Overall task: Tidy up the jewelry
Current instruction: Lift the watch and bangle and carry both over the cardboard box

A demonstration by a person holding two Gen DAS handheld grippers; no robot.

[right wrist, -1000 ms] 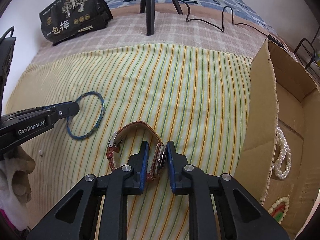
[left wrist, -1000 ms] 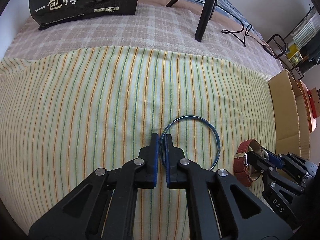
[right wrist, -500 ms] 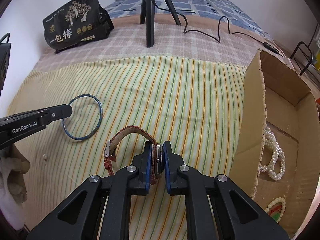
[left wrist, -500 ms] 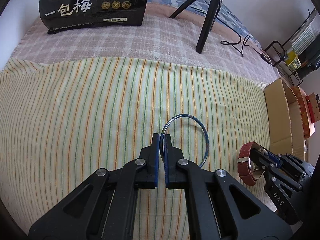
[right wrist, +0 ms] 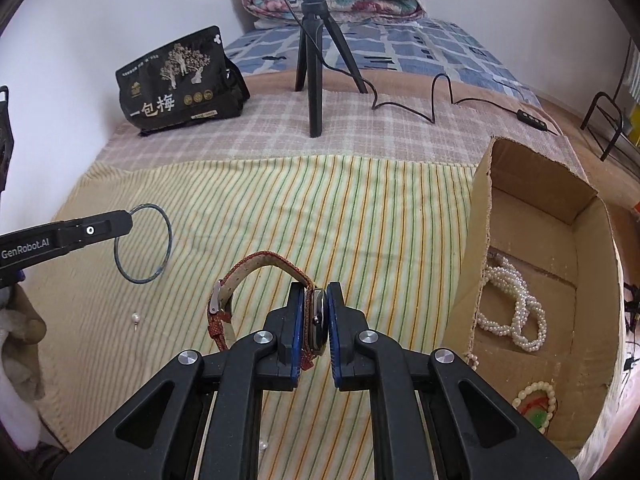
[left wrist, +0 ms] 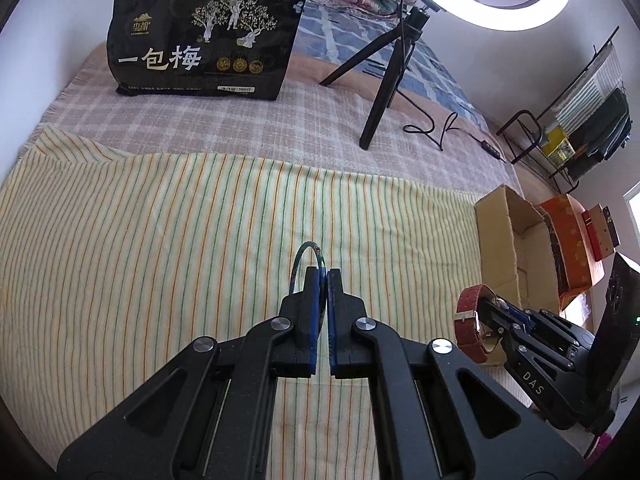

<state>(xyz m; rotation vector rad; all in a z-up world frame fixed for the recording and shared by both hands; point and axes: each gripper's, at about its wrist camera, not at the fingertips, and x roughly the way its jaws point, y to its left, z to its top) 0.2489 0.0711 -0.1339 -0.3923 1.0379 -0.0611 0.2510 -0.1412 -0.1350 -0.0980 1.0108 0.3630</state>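
My left gripper (left wrist: 323, 273) is shut on a thin blue bangle (left wrist: 304, 251) and holds it above the striped cloth; the bangle (right wrist: 168, 240) hangs as a ring from that gripper (right wrist: 128, 222) in the right wrist view. My right gripper (right wrist: 315, 292) is shut on a wristwatch with a red-brown strap (right wrist: 260, 262), lifted off the cloth. The watch (left wrist: 469, 312) and right gripper (left wrist: 494, 306) show at the right in the left wrist view. The cardboard box (right wrist: 480, 208) stands to the right.
The box holds a pearl necklace (right wrist: 516, 312) and a bead bracelet (right wrist: 536, 400). A loose pearl (right wrist: 136, 317) lies on the striped cloth (right wrist: 320, 208). A black snack bag (left wrist: 204, 40), a tripod (left wrist: 384, 92) with cable, and an orange box (left wrist: 572, 236) stand around.
Both grippers have lifted up off the cloth with their items: the bangle now hangs upright from the left gripper, and the watch is raised in the right gripper.
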